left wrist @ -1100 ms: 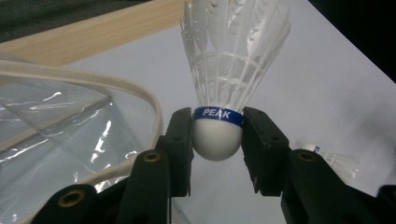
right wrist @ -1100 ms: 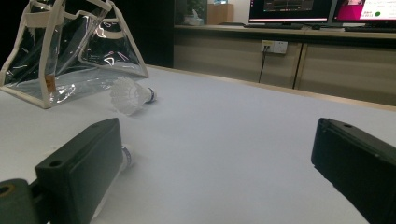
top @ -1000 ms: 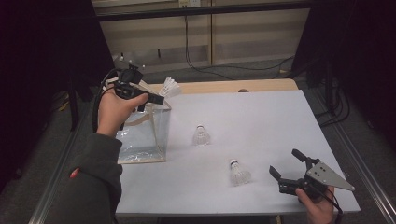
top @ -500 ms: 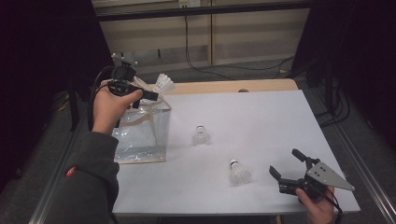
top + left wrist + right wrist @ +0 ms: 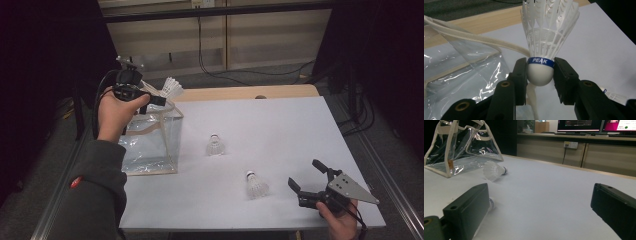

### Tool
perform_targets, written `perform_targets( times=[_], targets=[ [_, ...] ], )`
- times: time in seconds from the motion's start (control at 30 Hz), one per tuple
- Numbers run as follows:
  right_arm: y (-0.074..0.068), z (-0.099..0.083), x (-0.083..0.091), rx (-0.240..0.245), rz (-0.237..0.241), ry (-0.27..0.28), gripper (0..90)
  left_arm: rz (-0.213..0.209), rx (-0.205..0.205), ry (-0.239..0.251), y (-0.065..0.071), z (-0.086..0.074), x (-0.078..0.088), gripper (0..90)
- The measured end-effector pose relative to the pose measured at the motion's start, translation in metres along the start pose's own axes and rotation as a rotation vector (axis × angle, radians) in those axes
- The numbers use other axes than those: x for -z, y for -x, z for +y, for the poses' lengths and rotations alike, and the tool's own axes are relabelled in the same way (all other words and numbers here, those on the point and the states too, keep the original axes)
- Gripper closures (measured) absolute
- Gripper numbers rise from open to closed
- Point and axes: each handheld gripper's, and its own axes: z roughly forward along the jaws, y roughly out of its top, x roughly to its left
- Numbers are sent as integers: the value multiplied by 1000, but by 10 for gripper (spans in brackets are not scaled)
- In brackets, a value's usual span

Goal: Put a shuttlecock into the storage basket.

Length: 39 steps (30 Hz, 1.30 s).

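Observation:
My left gripper is shut on the white cork of a feathered shuttlecock and holds it above the far rim of a clear plastic bag. In the left gripper view the pads press on both sides of the cork, just under its blue band, with the feathers upward. Two more shuttlecocks rest on the white table, one at the middle and one nearer the front. My right gripper stands open and empty just right of the front one, low at the table's front right.
The clear bag has a cream trim and stands open at the table's left. In the right gripper view one shuttlecock lies on its side in front of the bag. Another peeks out behind the left jaw. A wooden strip borders the far edge.
My left hand has drifted slightly up and to the left with the shuttlecock still gripped. The right gripper and the two shuttlecocks on the table have stayed put.

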Motion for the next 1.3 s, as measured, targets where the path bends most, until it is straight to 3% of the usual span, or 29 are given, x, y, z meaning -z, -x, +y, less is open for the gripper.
perform_targets(
  times=[0.67,1.3],
  targets=[
    [0,0,-1,4,1,-1,19,72,60,11,-17,-1,3,646],
    [2,0,-3,3,-7,-6,19,96,92,13,-28,-1,2,646]
  ],
)
